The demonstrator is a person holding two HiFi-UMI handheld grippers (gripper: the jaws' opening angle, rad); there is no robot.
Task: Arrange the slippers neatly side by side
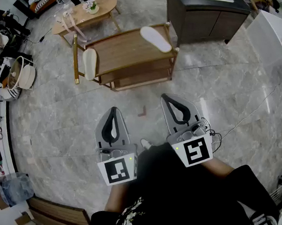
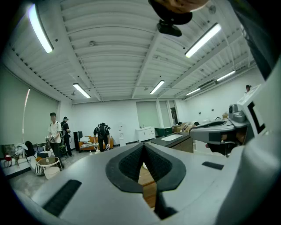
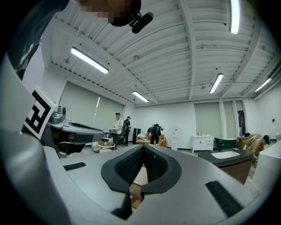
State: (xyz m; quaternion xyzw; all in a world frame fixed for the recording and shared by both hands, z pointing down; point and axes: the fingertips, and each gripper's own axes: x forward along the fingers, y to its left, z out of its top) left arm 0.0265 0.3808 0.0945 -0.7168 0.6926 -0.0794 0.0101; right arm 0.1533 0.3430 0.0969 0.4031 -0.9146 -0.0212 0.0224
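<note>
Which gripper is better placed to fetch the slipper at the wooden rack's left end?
Left, probably: the left gripper sits closer to the left-end slipper; the right gripper is nearer the other slipper. Both are shut and empty.

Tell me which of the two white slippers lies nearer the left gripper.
The slipper at the wooden rack's left end, just ahead of the left gripper; the other slipper lies at the rack's far right corner.
</note>
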